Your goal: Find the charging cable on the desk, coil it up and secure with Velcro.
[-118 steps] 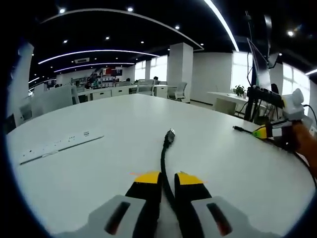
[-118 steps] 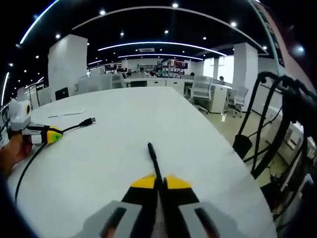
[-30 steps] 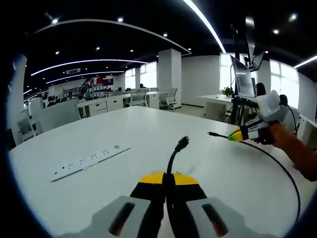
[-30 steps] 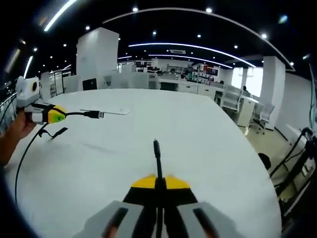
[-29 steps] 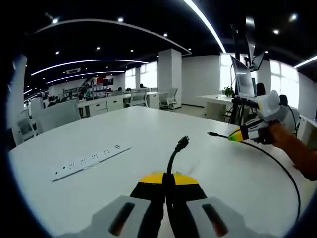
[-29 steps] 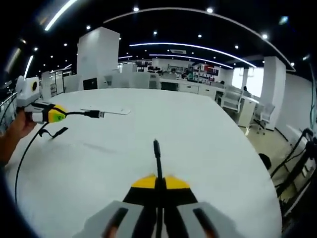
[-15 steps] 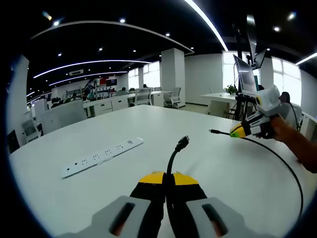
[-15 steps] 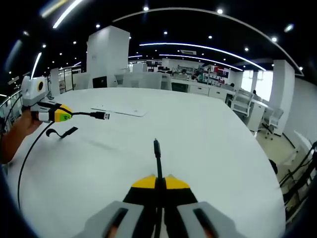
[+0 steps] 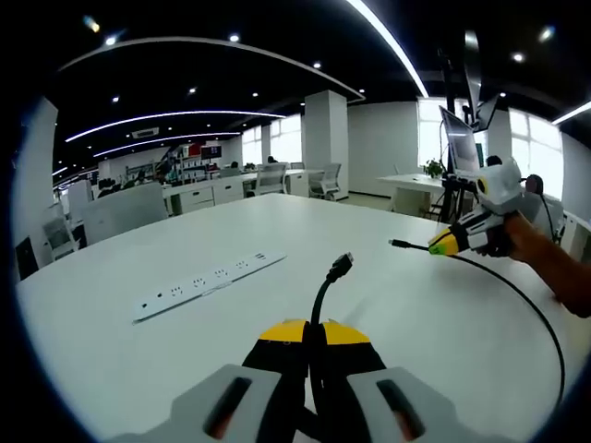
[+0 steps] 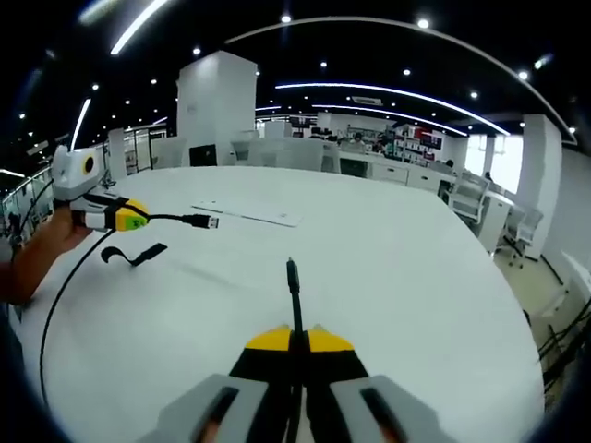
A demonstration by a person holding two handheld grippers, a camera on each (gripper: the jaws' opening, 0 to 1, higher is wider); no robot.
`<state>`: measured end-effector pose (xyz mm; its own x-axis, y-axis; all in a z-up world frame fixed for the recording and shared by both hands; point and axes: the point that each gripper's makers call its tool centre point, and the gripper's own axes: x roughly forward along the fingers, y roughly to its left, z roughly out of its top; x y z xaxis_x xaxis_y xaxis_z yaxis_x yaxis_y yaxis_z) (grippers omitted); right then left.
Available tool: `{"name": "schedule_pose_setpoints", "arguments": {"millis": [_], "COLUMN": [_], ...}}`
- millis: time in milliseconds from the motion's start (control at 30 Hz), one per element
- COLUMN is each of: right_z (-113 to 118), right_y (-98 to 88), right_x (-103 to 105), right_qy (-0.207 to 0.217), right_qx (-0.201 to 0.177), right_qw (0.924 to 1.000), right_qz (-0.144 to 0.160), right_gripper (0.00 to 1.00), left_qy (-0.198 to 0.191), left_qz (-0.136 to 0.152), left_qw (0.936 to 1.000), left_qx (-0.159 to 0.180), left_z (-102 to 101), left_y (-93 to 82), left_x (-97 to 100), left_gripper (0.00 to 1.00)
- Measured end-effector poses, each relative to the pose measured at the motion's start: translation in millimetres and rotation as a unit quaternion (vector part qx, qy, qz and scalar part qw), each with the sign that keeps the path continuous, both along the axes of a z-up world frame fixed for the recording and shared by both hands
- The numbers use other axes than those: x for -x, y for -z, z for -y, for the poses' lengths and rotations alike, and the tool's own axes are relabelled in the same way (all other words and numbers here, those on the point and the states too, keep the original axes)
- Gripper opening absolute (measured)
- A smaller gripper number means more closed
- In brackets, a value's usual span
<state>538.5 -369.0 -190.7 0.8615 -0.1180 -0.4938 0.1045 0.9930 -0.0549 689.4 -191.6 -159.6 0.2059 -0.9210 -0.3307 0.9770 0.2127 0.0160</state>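
A black charging cable is held at both ends above the white desk (image 9: pixel 185 351). My left gripper (image 9: pixel 311 325) is shut on one end, and the USB plug (image 9: pixel 342 265) sticks up past its yellow tips. My right gripper (image 9: pixel 434 245) shows at the right, with a thin plug (image 9: pixel 397 245) jutting from it. The cable (image 9: pixel 545 323) hangs in a loop below it. In the right gripper view my right gripper (image 10: pixel 295 334) is shut on that thin end (image 10: pixel 292 272). The left gripper (image 10: pixel 137 218) is at the left. A black Velcro strap (image 10: pixel 135 254) lies on the desk below it.
A white power strip (image 9: pixel 208 284) lies flat on the desk, seen again as the power strip (image 10: pixel 245 214) past the left gripper. A hand (image 9: pixel 545 263) holds the right gripper. A monitor on a stand (image 9: pixel 462 148) and office desks with chairs stand beyond the desk.
Both ends of the cable, which lay low over the desk 3.9 s ago, are now held higher. Both views have swung a little. The grips on the cable are unchanged.
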Motion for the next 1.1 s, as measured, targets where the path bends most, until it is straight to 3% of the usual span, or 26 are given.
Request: {"name": "schedule_pose_setpoints", "arguments": {"millis": [300,467,733,1100], "right_z": [-26.4,-40.5,-60.0,-79.1], "right_y": [-2.7,-3.2,-4.7,-6.7], "right_x": [-16.5,-26.4,-40.2,-57.0], "right_qy": [-0.026,-0.041,-0.06,-0.091], "right_qx": [0.009,0.014,0.014,0.02], "right_qw": [0.9996,0.999,0.9981,0.9957], "right_qz": [-0.002,-0.003,0.003,0.002], "right_gripper": [0.04,0.04,0.04,0.04], "left_qy": [0.003,0.025,0.063,0.086], "left_qz": [0.006,0.01,-0.008,-0.026], "left_qw": [0.9999,0.9996,0.9979,0.9958], "left_qx": [-0.008,-0.005,-0.012,-0.015], "left_z": [-14.3,-17.5,-23.4,-32.7], "left_y": [7.6,13.3,30.7,41.0], "left_x": [-9.4,-10.9,-8.1,2.3], "left_gripper": [0.04,0.04,0.04,0.04]}}
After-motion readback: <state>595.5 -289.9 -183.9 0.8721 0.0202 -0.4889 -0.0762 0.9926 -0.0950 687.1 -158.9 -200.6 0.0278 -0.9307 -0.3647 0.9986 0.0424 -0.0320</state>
